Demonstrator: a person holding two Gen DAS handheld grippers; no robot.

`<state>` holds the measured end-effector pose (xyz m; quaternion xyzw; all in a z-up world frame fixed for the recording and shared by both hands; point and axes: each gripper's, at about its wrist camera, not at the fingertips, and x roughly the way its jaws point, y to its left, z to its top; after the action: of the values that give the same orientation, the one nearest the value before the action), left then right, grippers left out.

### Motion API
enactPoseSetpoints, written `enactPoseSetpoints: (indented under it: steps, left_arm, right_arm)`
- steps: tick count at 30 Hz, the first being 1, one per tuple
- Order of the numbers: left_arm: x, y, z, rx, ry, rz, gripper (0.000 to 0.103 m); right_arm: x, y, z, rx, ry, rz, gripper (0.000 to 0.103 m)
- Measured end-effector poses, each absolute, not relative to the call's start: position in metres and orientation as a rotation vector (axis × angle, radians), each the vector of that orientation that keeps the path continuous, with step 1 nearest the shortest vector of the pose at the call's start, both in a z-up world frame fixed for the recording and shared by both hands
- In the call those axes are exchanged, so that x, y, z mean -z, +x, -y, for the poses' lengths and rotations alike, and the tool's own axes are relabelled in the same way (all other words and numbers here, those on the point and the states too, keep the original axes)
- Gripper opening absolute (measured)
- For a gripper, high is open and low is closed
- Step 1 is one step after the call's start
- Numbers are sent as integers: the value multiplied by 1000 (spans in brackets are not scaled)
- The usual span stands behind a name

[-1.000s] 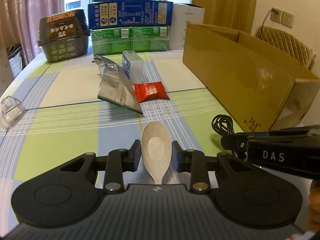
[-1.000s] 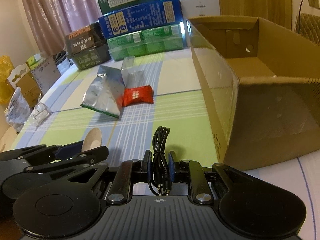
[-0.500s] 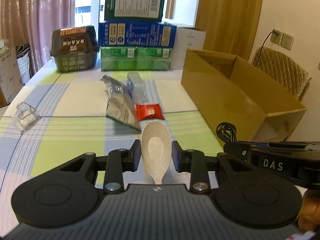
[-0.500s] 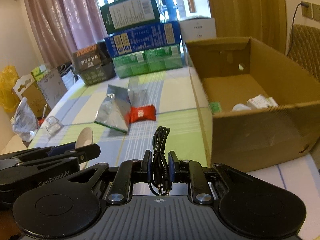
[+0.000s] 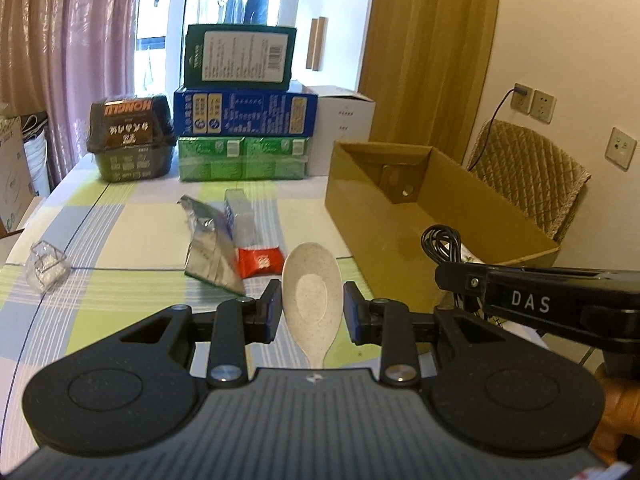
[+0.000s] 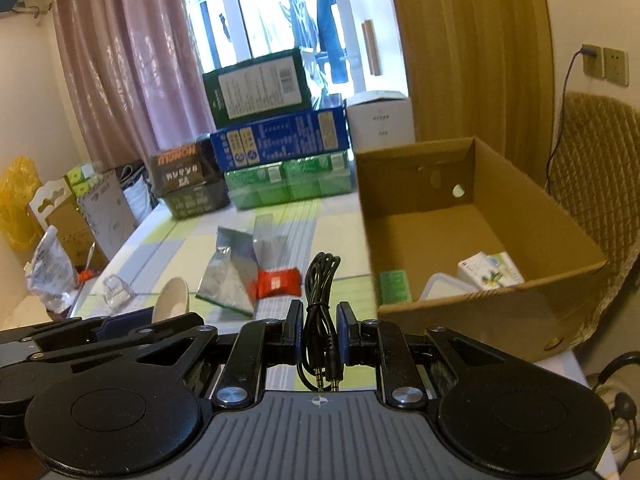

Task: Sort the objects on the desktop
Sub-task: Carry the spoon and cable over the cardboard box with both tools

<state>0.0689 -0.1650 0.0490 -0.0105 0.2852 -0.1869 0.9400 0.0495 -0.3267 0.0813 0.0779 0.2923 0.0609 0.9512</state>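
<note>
Right tool [image 6: 318, 334] grips the coiled cable [image 6: 320, 300], left tool [image 5: 311, 312] clamps the spoon [image 5: 311, 300]; clear the cardboard box [image 6: 480, 300] rim ahead-right before releasing.

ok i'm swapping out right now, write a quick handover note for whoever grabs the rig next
Left tool: shut on the speckled spoon, held above the table, bowl pointing forward.
Right tool: shut on the coiled black audio cable, plugs hanging toward the camera.
Cardboard box: open, ahead of the right tool. It already holds a white carton, a white container and a small green packet.
Left on the table: silver foil bag, red sachet, clear blue-edged box, small clear plastic case.
Likely next: drop spoon and cable into the box, then fetch the rest.
</note>
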Motion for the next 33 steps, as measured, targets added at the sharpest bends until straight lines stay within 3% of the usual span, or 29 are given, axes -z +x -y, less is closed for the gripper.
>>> enactPoseSetpoints:
  steps: [33]
  left_arm:
    - [-110,99,261,556,-12,-545,27]
  right_arm:
    - [-124,71,429,23,90,-520,14]
